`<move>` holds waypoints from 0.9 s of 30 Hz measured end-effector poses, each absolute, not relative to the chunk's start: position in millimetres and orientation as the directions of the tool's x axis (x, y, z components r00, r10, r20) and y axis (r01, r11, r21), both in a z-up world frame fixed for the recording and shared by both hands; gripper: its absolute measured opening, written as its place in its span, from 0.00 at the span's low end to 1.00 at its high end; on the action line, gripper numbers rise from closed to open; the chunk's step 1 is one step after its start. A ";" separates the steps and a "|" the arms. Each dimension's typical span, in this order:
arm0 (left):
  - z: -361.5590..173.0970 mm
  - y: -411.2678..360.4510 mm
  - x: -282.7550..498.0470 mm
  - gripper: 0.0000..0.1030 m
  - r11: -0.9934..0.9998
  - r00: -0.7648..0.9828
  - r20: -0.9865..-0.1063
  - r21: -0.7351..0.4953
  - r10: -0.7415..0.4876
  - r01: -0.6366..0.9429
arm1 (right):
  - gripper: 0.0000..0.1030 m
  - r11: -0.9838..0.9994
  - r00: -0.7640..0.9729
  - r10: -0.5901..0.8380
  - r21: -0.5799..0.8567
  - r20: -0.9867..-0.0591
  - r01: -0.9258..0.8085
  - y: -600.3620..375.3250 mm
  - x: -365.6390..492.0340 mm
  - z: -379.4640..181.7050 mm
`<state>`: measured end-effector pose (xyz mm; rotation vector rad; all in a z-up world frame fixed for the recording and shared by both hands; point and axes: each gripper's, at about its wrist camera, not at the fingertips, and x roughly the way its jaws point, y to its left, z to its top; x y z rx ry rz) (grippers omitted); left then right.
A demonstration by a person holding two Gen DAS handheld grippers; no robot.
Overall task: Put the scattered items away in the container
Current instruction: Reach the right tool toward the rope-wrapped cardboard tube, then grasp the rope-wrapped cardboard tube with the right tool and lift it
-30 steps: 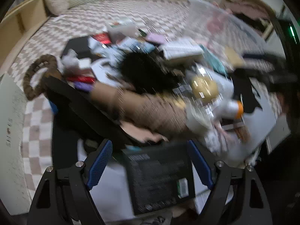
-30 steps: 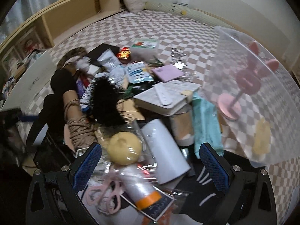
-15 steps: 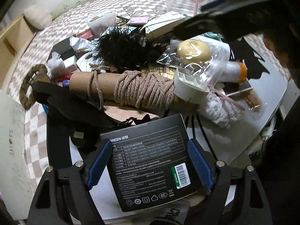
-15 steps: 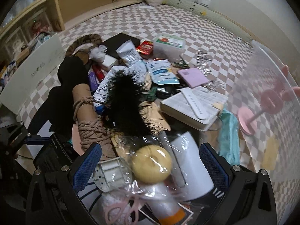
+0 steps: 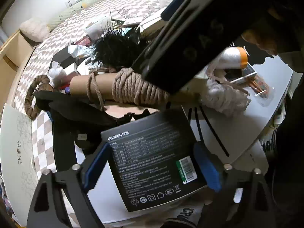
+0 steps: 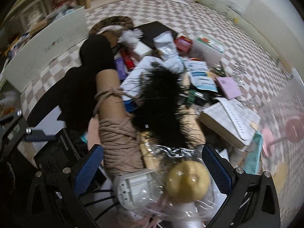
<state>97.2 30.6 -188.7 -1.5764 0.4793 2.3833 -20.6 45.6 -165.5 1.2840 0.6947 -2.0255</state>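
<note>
At the bottom of the left wrist view, the left claw [image 5: 152,163] straddles a flat black cardboard box printed with white text [image 5: 152,161]; its blue pads stand just off the box's two edges, and the jaws are opening. The box lies on a white panel with black lines [image 5: 228,133] at lower centre. Above it, across mid-frame, lies a brown cardboard tube wound with beige rope [image 5: 121,87], and behind that a tuft of black feathers [image 5: 115,49]. The right claw's dark body crosses the upper right of this view. At the bottom of the right wrist view, the right claw [image 6: 152,169] is spread wide around a clear plastic bag holding a yellow ball and a white plastic part [image 6: 167,186], its pads clear of the bag. The clear plastic container [image 6: 285,117], holding a pink stand, sits at the right edge, on a checked floor mat [image 6: 190,11].
</note>
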 end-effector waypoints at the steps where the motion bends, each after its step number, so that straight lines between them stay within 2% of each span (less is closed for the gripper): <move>1: -188.6 30.5 97.9 0.88 -0.916 -0.387 -0.922 0.136 0.023 -0.378 | 0.89 -0.646 -0.320 -0.233 -0.100 -0.919 0.756 42.3 -18.2 -167.2; 2: -188.6 29.6 98.4 0.88 -0.916 -0.387 -0.922 0.134 0.025 -0.377 | 0.83 -0.637 -0.312 -0.235 -0.097 -0.921 0.765 39.6 -17.2 -169.5; 3: -188.6 28.6 98.9 0.89 -0.917 -0.386 -0.922 0.131 0.027 -0.377 | 0.70 -0.627 -0.304 -0.237 -0.094 -0.923 0.773 36.9 -16.3 -171.7; 4: -188.6 27.5 99.4 0.89 -0.918 -0.386 -0.922 0.129 0.029 -0.376 | 0.63 -0.622 -0.296 -0.235 -0.091 -0.926 0.777 35.2 -16.5 -175.1; 18: -191.3 33.3 111.6 0.92 -0.902 -0.399 -0.916 0.130 0.050 -0.411 | 0.62 -0.561 -0.200 -0.207 -0.051 -0.958 0.827 8.7 -15.1 -207.7; 23: -192.4 28.3 110.8 0.92 -0.909 -0.371 -0.925 0.088 0.077 -0.408 | 0.62 -0.584 -0.159 -0.197 -0.014 -0.967 0.811 -0.4 -23.9 -217.7; 24: -192.9 26.1 109.9 0.92 -0.912 -0.361 -0.929 0.072 0.086 -0.404 | 0.55 -0.599 -0.148 -0.205 0.004 -0.967 0.800 -1.1 -27.7 -217.2; 25: -193.7 23.1 108.6 0.92 -0.915 -0.347 -0.933 0.051 0.099 -0.399 | 0.52 -0.622 -0.130 -0.212 0.031 -0.969 0.782 -0.8 -33.5 -215.5; 27: -194.8 18.5 107.4 0.92 -0.924 -0.321 -0.939 0.008 0.125 -0.383 | 0.51 -0.654 -0.114 -0.231 0.067 -0.966 0.754 1.8 -41.8 -211.8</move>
